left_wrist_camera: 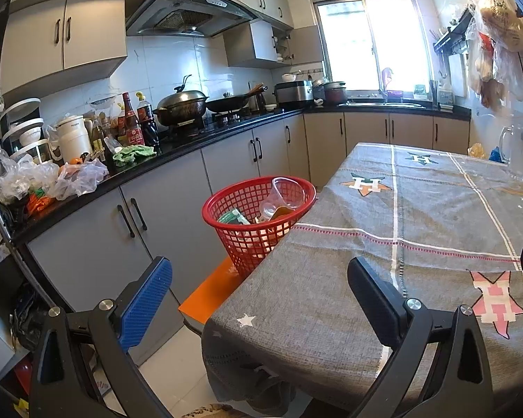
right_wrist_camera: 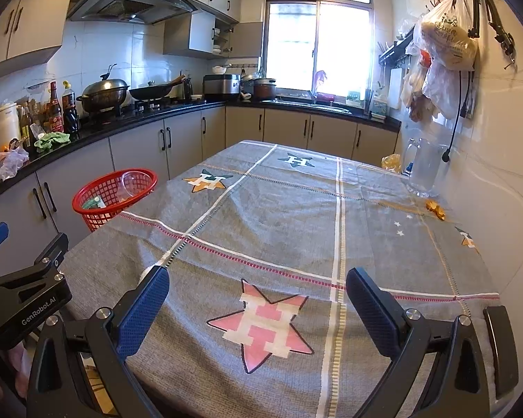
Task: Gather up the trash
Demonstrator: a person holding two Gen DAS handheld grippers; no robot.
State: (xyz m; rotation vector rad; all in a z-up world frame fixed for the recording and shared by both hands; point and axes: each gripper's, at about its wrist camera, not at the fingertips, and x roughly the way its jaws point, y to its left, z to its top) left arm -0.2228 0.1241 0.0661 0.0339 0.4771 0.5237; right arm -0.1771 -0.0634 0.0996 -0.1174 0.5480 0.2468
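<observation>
My left claw [left_wrist_camera: 258,299]: lower middle of the left view, jaws spread wide, nothing between them; it hangs over the near left corner of the table.

My right claw [right_wrist_camera: 258,310]: lower middle of the right view, jaws equally wide, nothing held; below it lies the pink star on the tablecloth [right_wrist_camera: 268,216].

Red basket [left_wrist_camera: 258,216]: centre of the left view, standing on an orange seat [left_wrist_camera: 209,292] just beside the table's left edge. In the right view it sits at middle left [right_wrist_camera: 113,198].

Contents of the basket: a clear plastic cup [left_wrist_camera: 287,193] lying tilted near the rim, a green packet [left_wrist_camera: 232,216] lower down, and something orange under the cup that I cannot identify.

Orange scraps [right_wrist_camera: 435,208]: small pieces on the cloth at the right of the right view, near the wall, just in front of a clear jug [right_wrist_camera: 425,170].

Counter [left_wrist_camera: 177,149]: upper left of the left view, carrying bottles, a lidded wok, a green rag [left_wrist_camera: 134,155] and crumpled plastic bags [left_wrist_camera: 76,177].
</observation>
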